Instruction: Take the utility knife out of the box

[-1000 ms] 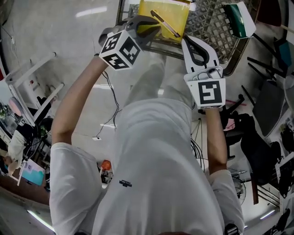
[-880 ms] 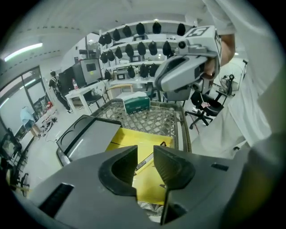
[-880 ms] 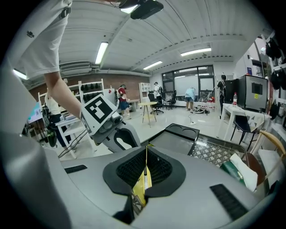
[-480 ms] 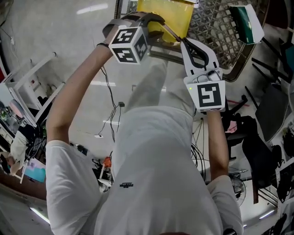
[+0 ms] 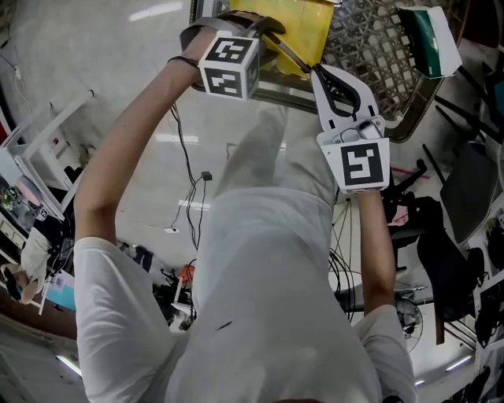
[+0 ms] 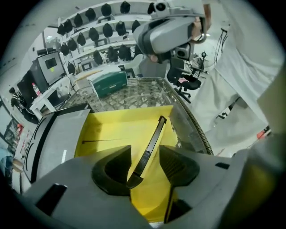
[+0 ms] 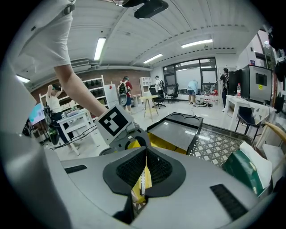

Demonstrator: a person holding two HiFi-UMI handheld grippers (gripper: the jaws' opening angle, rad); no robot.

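A yellow box stands on a wire-mesh table. A dark utility knife lies slanted inside it, with its far end propped on the box wall. My left gripper reaches down into the box with its jaws opening. In the left gripper view the knife runs between the two pads of the left gripper without touching either. My right gripper is shut on the box's near wall; in the right gripper view a strip of that yellow wall sits pinched in the right gripper.
A green-and-white carton lies on the mesh table to the right of the box. A grey lid sits beside the box. Chairs and floor cables lie around the person's legs.
My left gripper rolled, moved further over the box and opened its jaws around the knife. The right gripper sank slightly and stayed shut on the box wall.
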